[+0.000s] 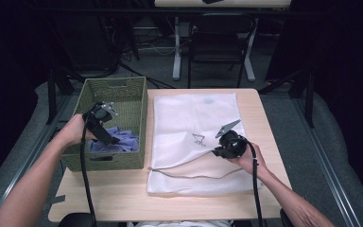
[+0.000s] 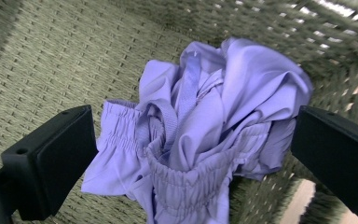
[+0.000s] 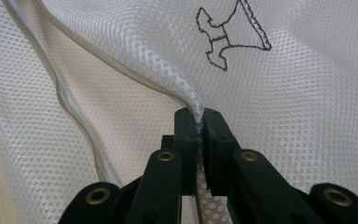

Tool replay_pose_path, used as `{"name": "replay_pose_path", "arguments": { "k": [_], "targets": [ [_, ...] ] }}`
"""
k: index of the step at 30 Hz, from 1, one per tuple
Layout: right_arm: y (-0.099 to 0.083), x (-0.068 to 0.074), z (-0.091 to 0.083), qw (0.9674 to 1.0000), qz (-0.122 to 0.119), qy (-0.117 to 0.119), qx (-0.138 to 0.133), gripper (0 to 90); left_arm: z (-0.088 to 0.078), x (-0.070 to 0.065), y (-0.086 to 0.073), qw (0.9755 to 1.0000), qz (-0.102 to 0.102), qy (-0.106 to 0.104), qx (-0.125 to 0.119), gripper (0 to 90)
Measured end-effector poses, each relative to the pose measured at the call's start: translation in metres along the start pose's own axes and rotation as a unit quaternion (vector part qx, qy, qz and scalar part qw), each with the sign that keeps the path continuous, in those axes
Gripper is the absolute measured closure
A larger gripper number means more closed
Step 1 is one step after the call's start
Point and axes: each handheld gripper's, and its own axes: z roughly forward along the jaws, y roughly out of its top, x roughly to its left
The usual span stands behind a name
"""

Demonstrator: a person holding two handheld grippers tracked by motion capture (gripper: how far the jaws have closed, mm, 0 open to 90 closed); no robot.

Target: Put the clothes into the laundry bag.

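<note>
A white mesh laundry bag [image 1: 194,137] lies flat on the wooden table [image 1: 123,198], its zipped mouth toward the near edge. My right gripper [image 1: 219,150] is shut on the upper layer of the mesh laundry bag [image 3: 270,88] beside the zipper and lifts it a little. A crumpled lilac garment [image 1: 118,140] lies in the green woven basket [image 1: 137,90] at the table's left. My left gripper [image 1: 111,138] reaches down into the basket, open. In the left gripper view the lilac garment [image 2: 205,135] sits between the wide-spread jaws, untouched by the pads.
A black chair [image 1: 217,42] and table legs stand beyond the far edge. Bare wood shows along the near edge of the table. Dark padded flooring flanks both sides.
</note>
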Motion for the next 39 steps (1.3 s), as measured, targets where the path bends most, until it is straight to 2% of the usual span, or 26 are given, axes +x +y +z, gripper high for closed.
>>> {"name": "replay_pose_path", "arguments": {
  "k": [5,8,16,23,27,32,39],
  "targets": [
    [0.0,0.0,0.0,1.0,0.002,0.0,0.002,85.8,0.01,0.003,0.001,0.9999,0.009,-0.002,0.014,0.0],
    [0.0,0.0,0.0,1.0,0.001,-0.001,0.001,85.7,0.02,0.003,0.0,0.9994,0.016,-0.004,0.031,0.0],
    [0.0,0.001,0.0,1.0,0.0,-0.001,0.002,85.8,0.041,0.004,-0.004,0.9986,0.01,-0.017,0.049,0.1],
    [0.0,0.0,0.001,1.0,0.002,0.0,0.002,85.8,0.057,0.007,0.001,0.9968,0.01,-0.025,0.075,1.0],
    [0.0,0.0,0.001,1.0,0.003,0.0,0.003,85.8,0.063,0.008,0.003,0.9959,0.01,-0.028,0.086,5.8],
    [0.0,0.0,0.001,1.0,0.002,0.001,0.004,85.8,0.072,0.011,0.005,0.9938,0.012,-0.042,0.102,10.2],
    [0.0,0.0,0.001,1.0,0.001,0.0,0.004,85.8,0.08,0.012,0.005,0.9919,0.008,-0.046,0.118,18.1]
  ]
}}
